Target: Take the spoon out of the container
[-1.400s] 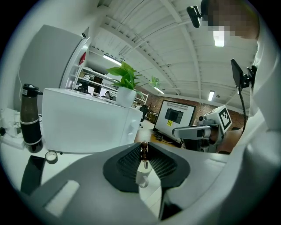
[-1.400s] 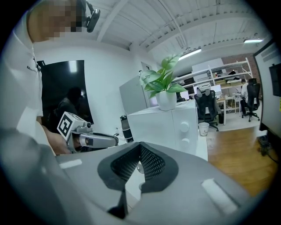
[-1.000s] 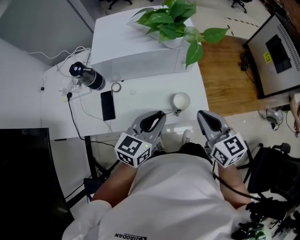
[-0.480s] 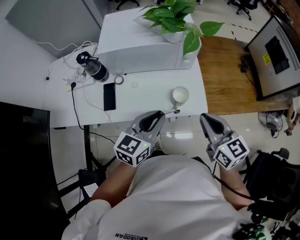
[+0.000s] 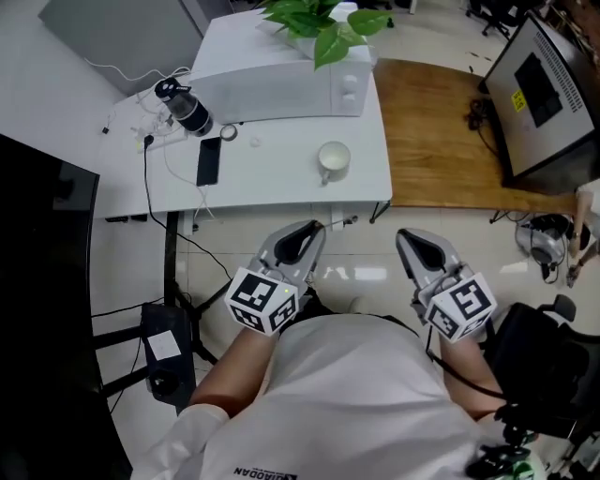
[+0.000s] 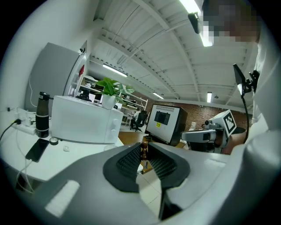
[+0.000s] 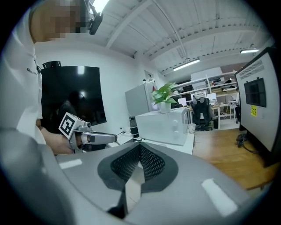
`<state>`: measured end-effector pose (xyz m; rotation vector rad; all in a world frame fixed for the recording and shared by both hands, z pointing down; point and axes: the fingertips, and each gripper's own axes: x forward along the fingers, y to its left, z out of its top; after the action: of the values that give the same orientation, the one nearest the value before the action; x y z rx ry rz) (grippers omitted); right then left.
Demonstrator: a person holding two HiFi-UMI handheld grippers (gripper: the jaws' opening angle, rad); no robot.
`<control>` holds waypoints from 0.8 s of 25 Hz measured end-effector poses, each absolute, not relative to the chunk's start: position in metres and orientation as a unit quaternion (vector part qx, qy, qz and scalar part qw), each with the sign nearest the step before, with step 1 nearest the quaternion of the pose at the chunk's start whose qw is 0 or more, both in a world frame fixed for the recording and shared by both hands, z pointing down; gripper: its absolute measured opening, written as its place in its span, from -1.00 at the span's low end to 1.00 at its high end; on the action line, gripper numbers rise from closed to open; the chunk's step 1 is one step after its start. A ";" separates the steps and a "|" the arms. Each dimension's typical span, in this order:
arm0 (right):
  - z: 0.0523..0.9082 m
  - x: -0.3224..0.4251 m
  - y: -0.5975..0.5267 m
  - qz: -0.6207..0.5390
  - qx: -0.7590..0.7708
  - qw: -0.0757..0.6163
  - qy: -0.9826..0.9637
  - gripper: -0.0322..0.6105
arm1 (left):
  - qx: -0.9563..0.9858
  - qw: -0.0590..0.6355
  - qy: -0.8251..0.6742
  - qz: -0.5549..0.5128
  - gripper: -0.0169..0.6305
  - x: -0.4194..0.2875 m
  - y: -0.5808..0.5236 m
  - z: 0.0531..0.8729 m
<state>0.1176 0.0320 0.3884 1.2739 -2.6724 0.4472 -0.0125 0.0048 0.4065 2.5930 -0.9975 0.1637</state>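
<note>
A white cup stands on the white table, well ahead of both grippers. My left gripper hovers over the floor in front of the table, shut on a spoon that sticks out to the right from its tips. In the left gripper view the spoon's brown handle is pinched between the pads of the left gripper. My right gripper is level with it to the right. In its own view the right gripper is shut with nothing in it.
On the table are a white microwave with a plant on top, a black bottle, a phone and cables. A wooden surface and a screen lie to the right, a black panel to the left.
The person has backed away from the table. The left gripper has carried the spoon away from the cup, which now stands much farther off. Both grippers kept their jaw positions.
</note>
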 end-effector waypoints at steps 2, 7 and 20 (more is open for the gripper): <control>0.393 0.126 0.051 0.152 0.419 0.077 -0.892 -0.89 | 0.911 0.190 -0.362 0.051 -0.78 -0.007 0.024 0.408; 0.403 0.144 0.084 0.165 0.412 0.076 -0.893 -0.89 | 0.899 0.203 -0.384 0.052 -0.78 -0.004 0.062 0.415; 0.397 0.123 0.109 0.182 0.424 0.061 -0.885 -0.89 | 0.902 0.213 -0.368 0.075 -0.78 -0.026 0.088 0.420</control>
<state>0.1228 0.1088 0.3972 1.2825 -2.6779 0.5506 -0.0261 0.0876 0.4200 2.5047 -1.0212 0.2095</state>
